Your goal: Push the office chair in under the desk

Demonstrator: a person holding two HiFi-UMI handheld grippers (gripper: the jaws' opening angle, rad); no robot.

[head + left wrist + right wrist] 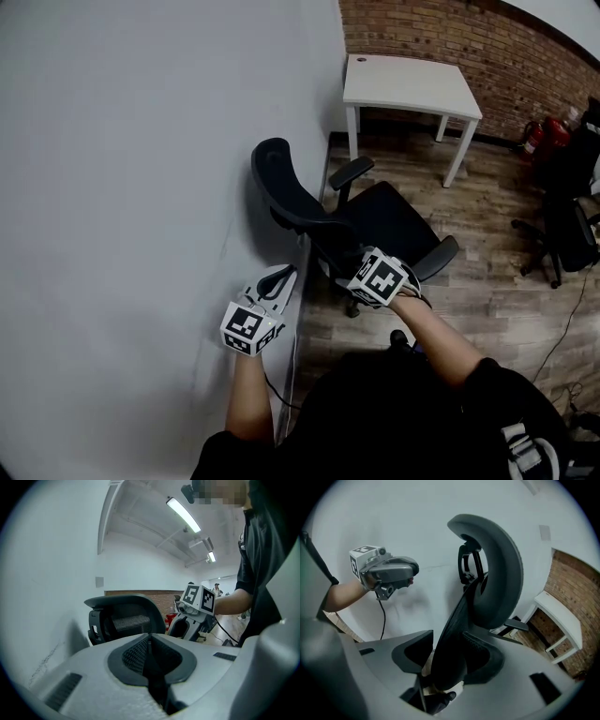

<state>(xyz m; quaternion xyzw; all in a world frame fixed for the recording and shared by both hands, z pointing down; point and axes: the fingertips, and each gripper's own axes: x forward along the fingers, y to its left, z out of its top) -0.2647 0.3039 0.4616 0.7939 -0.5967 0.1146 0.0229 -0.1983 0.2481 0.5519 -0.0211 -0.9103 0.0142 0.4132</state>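
as the head view looks down, forearms (441, 337): bare, reaching out from dark sleeves at the bottom edge, one gripper in each hand
left gripper (150, 641): jaws pressed together with nothing between them, held up close to the white wall (141, 187) and near the chair's back without visibly touching it
cable (272, 389): thin and dark, hanging down from the left gripper beside the wall
right gripper (457, 648): jaws spread wide, the thin dark edge of the backrest (291, 202) standing in the gap (the pads do not clamp it, so nothing is held)
office chair (389, 220): black, upright on the wooden floor (487, 281), just in front of the person; its curved back is turned toward the white wall and its seat faces away from it
armrests (352, 172): one on the far side of the seat, the other on the near side just beside the right gripper
where the chair stands against the task: well apart from the desk, not under it, with bare floor between them
desk (408, 82): white top on white legs, beyond the chair, set against the brick wall (441, 33) near the corner
second chair (562, 234): dark, at the right edge, well apart from the first
red thing (544, 136): by the brick wall at the right, too small to tell what it is
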